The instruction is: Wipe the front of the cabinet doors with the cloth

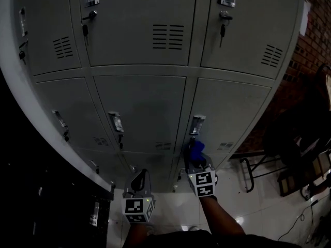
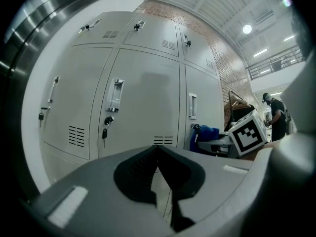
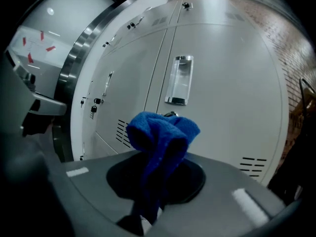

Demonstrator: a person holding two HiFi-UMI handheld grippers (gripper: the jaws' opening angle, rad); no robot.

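Cloth [image 3: 160, 130] blue, bunched, pinched in right gripper [image 3: 157, 162], just beside cabinet door [image 3: 227, 102] under handle [image 3: 178, 80] | left gripper [image 2: 158, 152] jaws together, empty, apart from doors

The head view is dim, its corners dark and the lockers [image 1: 139, 102] bowed by the lens. Both gripper views are brighter. Ceiling lamps [image 2: 247, 29] glare at the left one's upper right. Both have black rounded edges and blurred foregrounds.
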